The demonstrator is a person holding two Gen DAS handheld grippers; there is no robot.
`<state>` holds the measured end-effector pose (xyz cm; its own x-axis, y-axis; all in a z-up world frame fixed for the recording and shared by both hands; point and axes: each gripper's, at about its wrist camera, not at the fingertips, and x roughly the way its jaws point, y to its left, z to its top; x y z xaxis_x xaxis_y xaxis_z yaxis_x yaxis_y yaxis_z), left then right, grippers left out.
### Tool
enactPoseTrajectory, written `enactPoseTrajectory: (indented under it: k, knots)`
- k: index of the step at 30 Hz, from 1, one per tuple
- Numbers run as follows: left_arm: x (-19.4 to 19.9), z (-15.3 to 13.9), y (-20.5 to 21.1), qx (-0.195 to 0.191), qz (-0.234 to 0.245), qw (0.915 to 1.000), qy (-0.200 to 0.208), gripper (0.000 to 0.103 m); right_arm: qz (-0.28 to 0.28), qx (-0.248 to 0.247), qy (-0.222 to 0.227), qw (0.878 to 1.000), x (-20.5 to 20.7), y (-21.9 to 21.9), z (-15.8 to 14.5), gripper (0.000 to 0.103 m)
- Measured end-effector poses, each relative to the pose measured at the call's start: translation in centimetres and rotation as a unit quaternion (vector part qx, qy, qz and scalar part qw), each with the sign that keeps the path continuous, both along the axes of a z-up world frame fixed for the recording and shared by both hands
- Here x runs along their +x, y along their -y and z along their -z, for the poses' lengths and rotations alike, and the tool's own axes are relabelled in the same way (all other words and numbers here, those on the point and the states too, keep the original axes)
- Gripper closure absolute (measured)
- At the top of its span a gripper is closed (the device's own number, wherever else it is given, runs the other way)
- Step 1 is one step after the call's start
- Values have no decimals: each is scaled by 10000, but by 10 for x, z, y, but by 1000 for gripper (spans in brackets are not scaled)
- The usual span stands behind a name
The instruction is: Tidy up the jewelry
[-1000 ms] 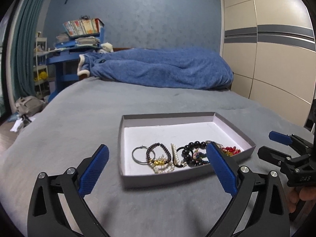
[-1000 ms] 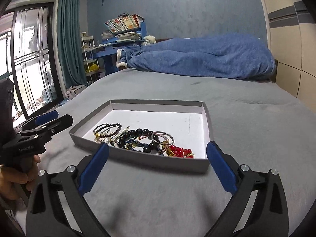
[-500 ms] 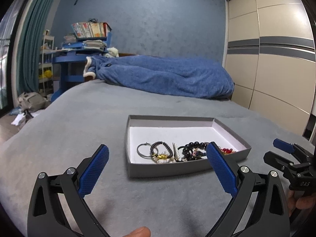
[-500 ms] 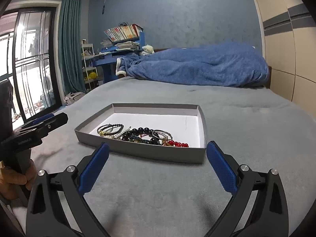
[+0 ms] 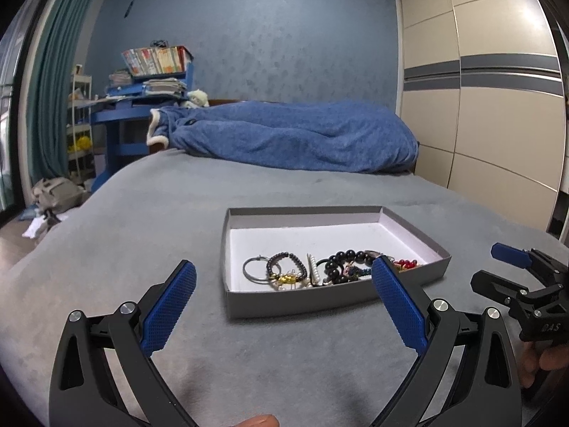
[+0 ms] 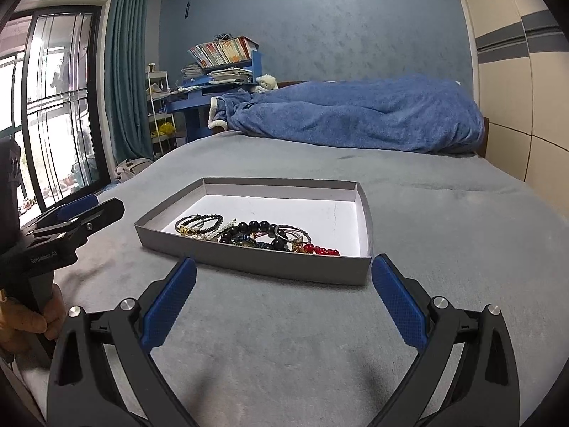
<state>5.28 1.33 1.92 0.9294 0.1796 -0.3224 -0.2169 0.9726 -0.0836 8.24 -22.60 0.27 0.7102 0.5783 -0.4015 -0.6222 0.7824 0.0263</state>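
Note:
A shallow grey box (image 5: 295, 300) with a white floor lies on the grey bed; in the right wrist view the box (image 6: 249, 261) shows from the other side. Along its near side lies a heap of jewelry (image 5: 330, 270): a silver hoop (image 5: 256, 269), dark bead bracelets, a pearl clip, black beads (image 6: 249, 229) and red beads (image 6: 322, 250). My left gripper (image 5: 282, 299) is open and empty, just short of the box's near wall. My right gripper (image 6: 284, 297) is open and empty, also short of the box. Each gripper shows at the edge of the other's view.
A rumpled blue blanket (image 5: 284, 138) lies across the far end of the bed. A blue desk with books (image 5: 142, 82) stands at the back left. Beige wardrobe doors (image 5: 498, 106) run along the right. A window and teal curtain (image 6: 124, 71) are on the left.
Both cameras have tilted up and drawn back a little, so the box sits lower and farther in view. Both grippers stay open; the jewelry has not moved.

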Motion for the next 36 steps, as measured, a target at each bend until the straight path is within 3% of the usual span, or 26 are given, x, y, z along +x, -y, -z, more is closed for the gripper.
enactPoseTrajectory:
  k: [36]
  knots:
    - [5,2,5,24,65,9999,-94,5,-17,-42,-85,10000,5,-4,6,6]
